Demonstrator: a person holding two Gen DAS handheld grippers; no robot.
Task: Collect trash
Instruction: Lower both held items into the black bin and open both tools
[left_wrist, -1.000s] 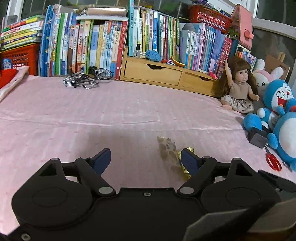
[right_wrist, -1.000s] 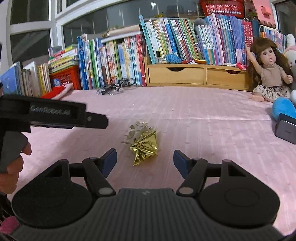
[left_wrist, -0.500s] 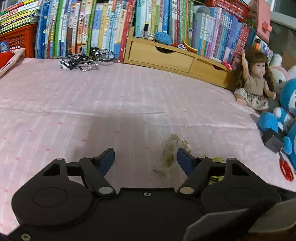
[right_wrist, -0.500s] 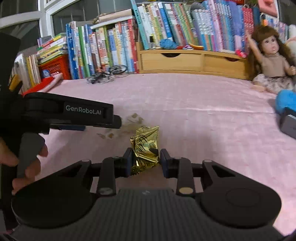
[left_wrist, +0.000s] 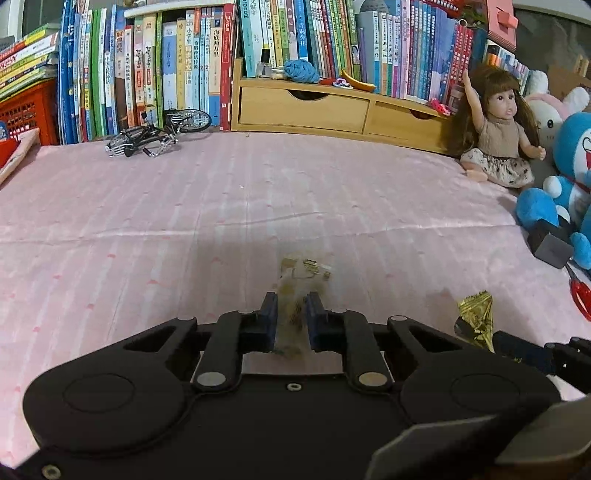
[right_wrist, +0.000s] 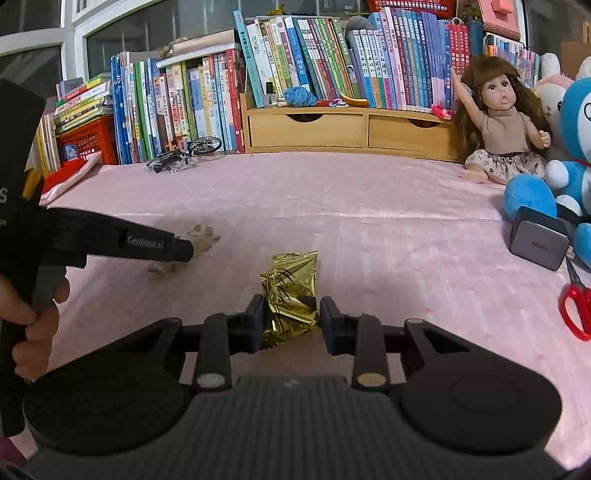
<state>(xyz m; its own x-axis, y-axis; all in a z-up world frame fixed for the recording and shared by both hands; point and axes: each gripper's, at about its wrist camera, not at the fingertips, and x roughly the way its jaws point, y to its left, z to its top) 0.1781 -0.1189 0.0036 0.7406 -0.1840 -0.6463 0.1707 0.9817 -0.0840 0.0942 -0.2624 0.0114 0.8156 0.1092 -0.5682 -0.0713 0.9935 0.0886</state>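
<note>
2 wrappers clamped: clear wrapper (left_wrist: 295, 295) in left hand-held gripper (left_wrist: 290, 314); gold wrapper (right_wrist: 290, 291) in right hand-held gripper (right_wrist: 291, 319)

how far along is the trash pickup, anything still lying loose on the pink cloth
Done: both scraps are gripped. In hand: the left hand-held gripper is shut on the clear wrapper, and the right hand-held gripper is shut on the gold wrapper. Left: carrying both off; no bin shows in either view. No other loose trash is visible on the pink cloth; the scissors aren't trash.
</note>
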